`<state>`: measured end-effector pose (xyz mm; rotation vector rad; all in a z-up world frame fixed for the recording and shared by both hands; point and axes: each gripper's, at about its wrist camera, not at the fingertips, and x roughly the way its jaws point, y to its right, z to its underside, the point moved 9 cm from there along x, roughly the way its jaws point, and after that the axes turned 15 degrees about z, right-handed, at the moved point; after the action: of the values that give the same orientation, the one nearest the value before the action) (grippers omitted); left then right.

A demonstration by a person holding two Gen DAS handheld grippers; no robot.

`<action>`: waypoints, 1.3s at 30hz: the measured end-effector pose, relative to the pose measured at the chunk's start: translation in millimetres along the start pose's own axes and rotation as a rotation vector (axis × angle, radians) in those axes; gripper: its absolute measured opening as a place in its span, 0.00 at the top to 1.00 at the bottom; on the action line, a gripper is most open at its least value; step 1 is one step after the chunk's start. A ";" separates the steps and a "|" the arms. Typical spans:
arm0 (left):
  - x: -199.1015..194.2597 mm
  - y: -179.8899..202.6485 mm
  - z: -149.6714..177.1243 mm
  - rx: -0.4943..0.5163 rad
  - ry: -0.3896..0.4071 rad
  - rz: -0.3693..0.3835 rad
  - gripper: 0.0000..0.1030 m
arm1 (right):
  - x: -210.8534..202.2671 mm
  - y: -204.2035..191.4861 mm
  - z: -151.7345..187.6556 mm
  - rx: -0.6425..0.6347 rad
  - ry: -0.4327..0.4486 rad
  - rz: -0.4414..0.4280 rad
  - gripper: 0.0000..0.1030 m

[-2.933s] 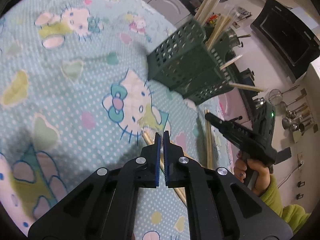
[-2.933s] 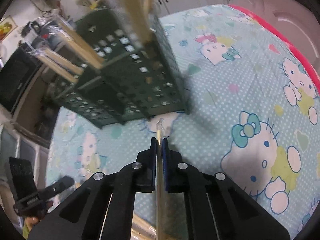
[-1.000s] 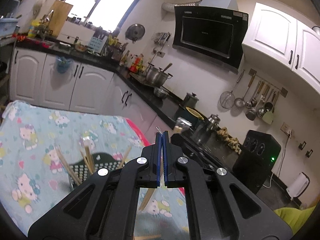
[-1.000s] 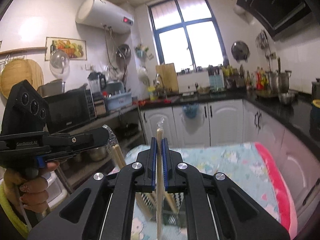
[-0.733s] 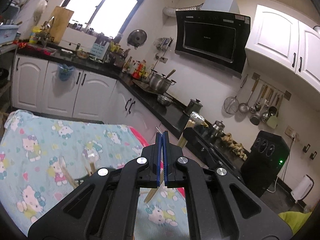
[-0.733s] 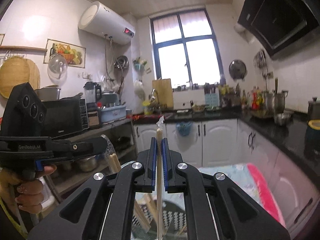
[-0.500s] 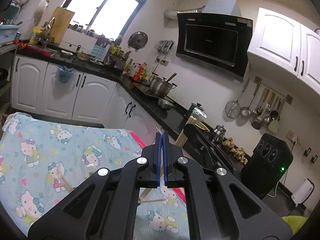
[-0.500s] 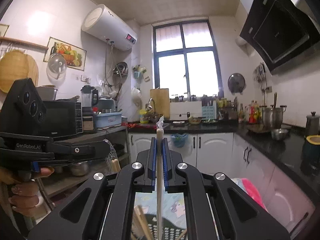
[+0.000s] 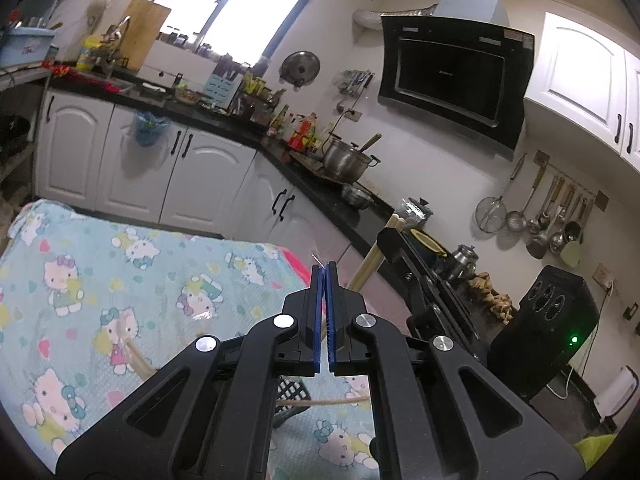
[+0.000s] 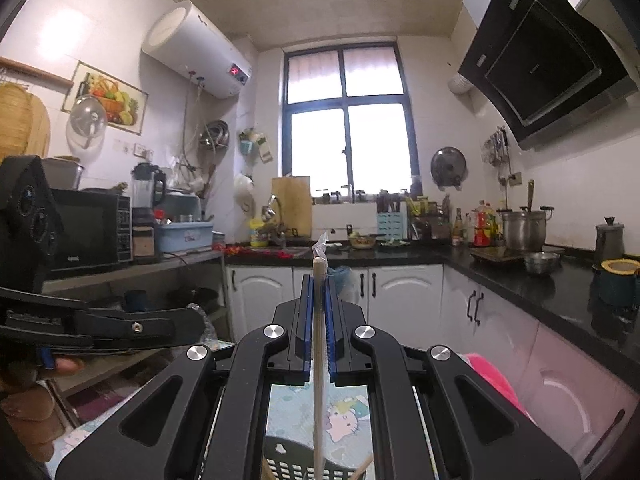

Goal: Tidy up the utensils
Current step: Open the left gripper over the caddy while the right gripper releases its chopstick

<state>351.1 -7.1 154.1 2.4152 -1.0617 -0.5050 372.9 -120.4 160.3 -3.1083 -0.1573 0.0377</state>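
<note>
My right gripper [image 10: 319, 280] is shut on a plastic-wrapped pair of wooden chopsticks [image 10: 318, 360] that stands upright along its jaws, lower end down over the dark green utensil basket [image 10: 280, 460]. My left gripper [image 9: 324, 272] is shut on a thin clear wrapper whose tip [image 9: 315, 257] sticks out above the jaws; chopsticks show behind its fingers. In the left wrist view the right gripper [image 9: 390, 236] holds its chopsticks [image 9: 372, 256] at the right. A piece of the basket [image 9: 290, 396] and a chopstick [image 9: 328, 402] show beneath the left gripper.
The table has a light blue Hello Kitty cloth [image 9: 100, 280]. Black counters [image 9: 328, 196] with pots and bottles run around the kitchen, white cabinets [image 10: 400, 292] below. A black speaker [image 9: 548, 328] stands at the right. The left gripper's body [image 10: 100, 328] is at the left in the right wrist view.
Both grippers have lifted and tilted up from the table, each with chopsticks, so the views now look across the kitchen. The basket has slid to the bottom edge of both views.
</note>
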 end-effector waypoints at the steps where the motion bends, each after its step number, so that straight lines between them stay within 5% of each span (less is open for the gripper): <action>1: 0.6 -3.7 2.6 -0.005 -0.002 0.000 1.00 | 2.6 0.3 4.7 0.001 -0.003 0.009 0.94; 21: 13.9 -35.7 35.3 -0.045 -0.043 -0.027 1.00 | 22.4 0.1 65.3 0.024 -0.126 0.067 0.94; 23: 15.3 -40.4 39.0 -0.055 -0.053 -0.038 1.00 | 23.4 -0.1 69.5 0.023 -0.142 0.071 0.87; 25: 15.7 -44.3 42.2 -0.063 -0.060 -0.045 1.00 | 23.0 1.4 72.5 0.030 -0.158 0.077 0.71; 27: 14.3 -47.2 45.1 -0.061 -0.066 -0.058 0.99 | 21.6 4.2 73.7 0.050 -0.165 0.079 0.67; 33: 4.5 -50.6 47.8 -0.048 -0.066 -0.096 0.83 | 16.1 13.4 77.5 0.070 -0.196 0.088 0.62; 35: 0.6 -51.0 47.5 -0.044 -0.063 -0.104 0.69 | 11.6 16.4 76.9 0.073 -0.201 0.089 0.60; 39: -11.2 -50.4 46.6 -0.042 -0.053 -0.131 0.55 | 3.1 22.0 76.5 0.066 -0.211 0.091 0.54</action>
<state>350.7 19.8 90.0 2.4574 -0.9082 -0.6322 376.2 -139.9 83.1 -3.0364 -0.0187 0.3660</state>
